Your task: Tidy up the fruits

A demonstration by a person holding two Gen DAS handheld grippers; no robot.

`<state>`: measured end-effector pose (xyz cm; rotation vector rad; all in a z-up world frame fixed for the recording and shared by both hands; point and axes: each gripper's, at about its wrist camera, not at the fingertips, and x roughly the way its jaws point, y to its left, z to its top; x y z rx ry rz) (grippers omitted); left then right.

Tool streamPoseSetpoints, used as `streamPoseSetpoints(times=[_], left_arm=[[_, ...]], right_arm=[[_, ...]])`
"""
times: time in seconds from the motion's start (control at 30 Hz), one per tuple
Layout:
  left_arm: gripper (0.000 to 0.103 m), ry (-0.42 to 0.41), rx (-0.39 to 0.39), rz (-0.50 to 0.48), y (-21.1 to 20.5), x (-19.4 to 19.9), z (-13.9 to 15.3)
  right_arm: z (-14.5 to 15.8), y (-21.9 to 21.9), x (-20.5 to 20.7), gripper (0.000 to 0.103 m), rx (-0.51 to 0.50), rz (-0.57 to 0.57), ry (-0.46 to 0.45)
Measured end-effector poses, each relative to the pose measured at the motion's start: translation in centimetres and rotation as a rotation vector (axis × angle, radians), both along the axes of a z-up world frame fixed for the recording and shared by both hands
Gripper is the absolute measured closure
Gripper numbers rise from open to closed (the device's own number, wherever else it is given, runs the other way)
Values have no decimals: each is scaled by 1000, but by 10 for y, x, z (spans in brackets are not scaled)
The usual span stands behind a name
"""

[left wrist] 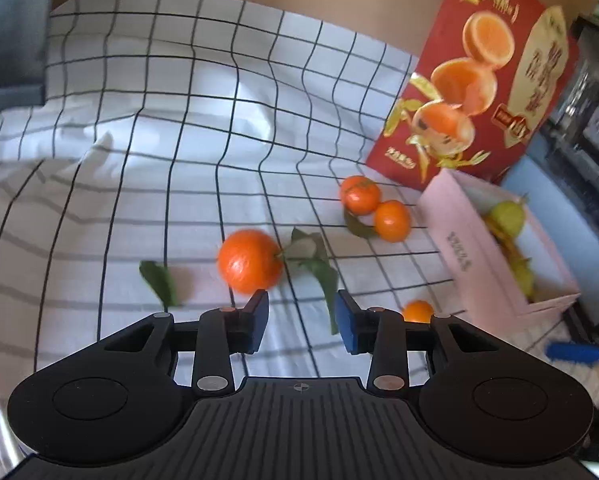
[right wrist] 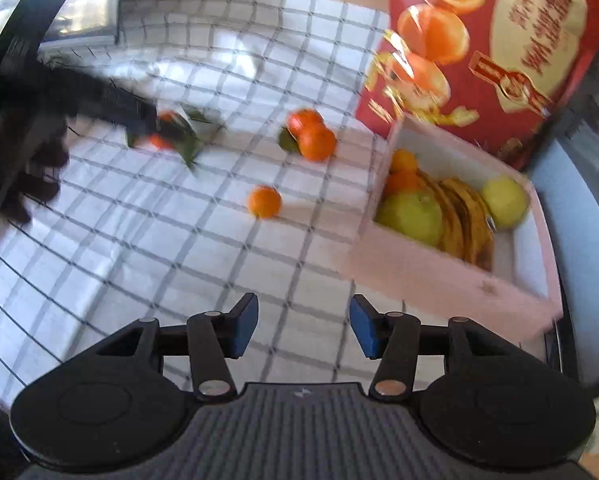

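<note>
My left gripper (left wrist: pixel 301 304) is open over the checked cloth, with only a trailing green leaf (left wrist: pixel 325 276) between its blue pads. A large orange (left wrist: pixel 249 260) with a leafy stem lies just ahead of the left finger. Two smaller oranges (left wrist: pixel 359 194) (left wrist: pixel 392 220) touch each other further right, and a tiny one (left wrist: pixel 417 311) peeks out behind the right finger. My right gripper (right wrist: pixel 303 308) is open and empty above bare cloth. From there I see the orange pair (right wrist: pixel 313 136), a single small orange (right wrist: pixel 264 201), and the left gripper (right wrist: pixel 155 128) partly hiding the leafy orange (right wrist: pixel 161 142).
A pink box (right wrist: pixel 419 264) at the right holds green-yellow fruits (right wrist: pixel 409 216), bananas (right wrist: pixel 463 220) and two oranges (right wrist: pixel 403 172). A red orange-printed carton (right wrist: pixel 499 40) stands behind it. The cloth (left wrist: pixel 179 120) is wrinkled, and a loose leaf (left wrist: pixel 159 282) lies on it.
</note>
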<state>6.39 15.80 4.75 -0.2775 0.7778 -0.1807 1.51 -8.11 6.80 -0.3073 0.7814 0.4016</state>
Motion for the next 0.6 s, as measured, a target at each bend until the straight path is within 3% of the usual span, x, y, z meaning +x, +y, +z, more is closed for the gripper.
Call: streamPoseSetpoints(times=[0.2,0.37,0.5,0.6], left_arm=[[62,-16,-18,49,23,-34,11],[62,-29,22,105,49,-44,14],[62,-46,43,165,73,-49,14],[62,-37,41,244,96,-55,11]], right_arm=[[24,49,36,45,130,125,6],[16,100,66,45,103,218,-16],[10,130,67,45,112,279,-8],[4,155,60,61,122,364,-5]])
